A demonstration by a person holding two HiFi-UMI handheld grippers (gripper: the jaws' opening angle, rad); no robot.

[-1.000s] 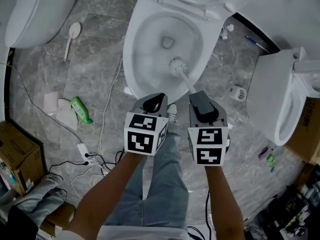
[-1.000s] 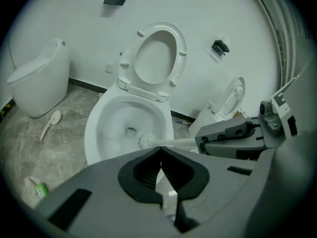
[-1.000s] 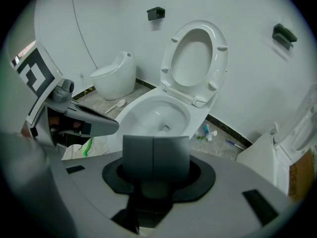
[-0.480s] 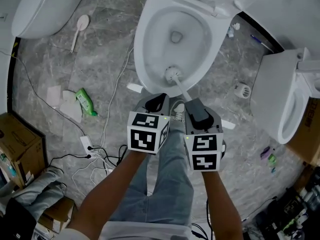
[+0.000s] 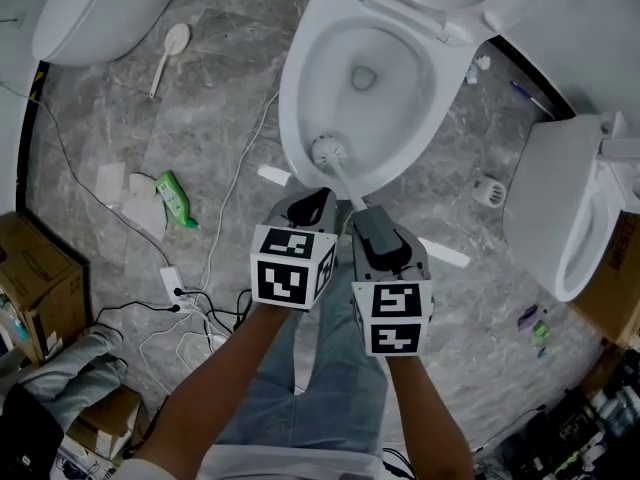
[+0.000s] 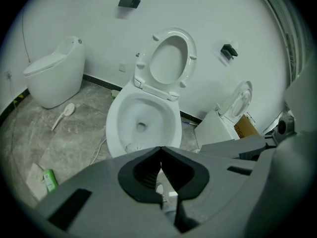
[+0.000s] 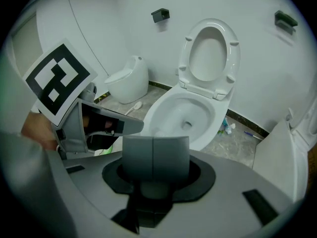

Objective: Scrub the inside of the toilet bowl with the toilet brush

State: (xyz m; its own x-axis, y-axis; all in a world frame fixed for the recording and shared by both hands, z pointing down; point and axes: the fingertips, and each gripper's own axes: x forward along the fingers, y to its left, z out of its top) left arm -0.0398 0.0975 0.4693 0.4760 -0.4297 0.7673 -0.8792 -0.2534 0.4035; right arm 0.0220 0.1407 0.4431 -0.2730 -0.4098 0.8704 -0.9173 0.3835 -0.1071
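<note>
My right gripper (image 5: 363,216), clamped on the toilet brush (image 5: 328,154), has dragged its head to the near wall of the toilet bowl (image 5: 296,88), so scrubbing continues; my left gripper (image 5: 311,204) is closed, empty.

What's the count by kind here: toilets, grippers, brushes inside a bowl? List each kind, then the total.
Toilets: 3, namely middle toilet, left toilet, right toilet
Grippers: 2, namely left gripper, right gripper
Brushes in a bowl: 1, the toilet brush
Total: 6
</note>
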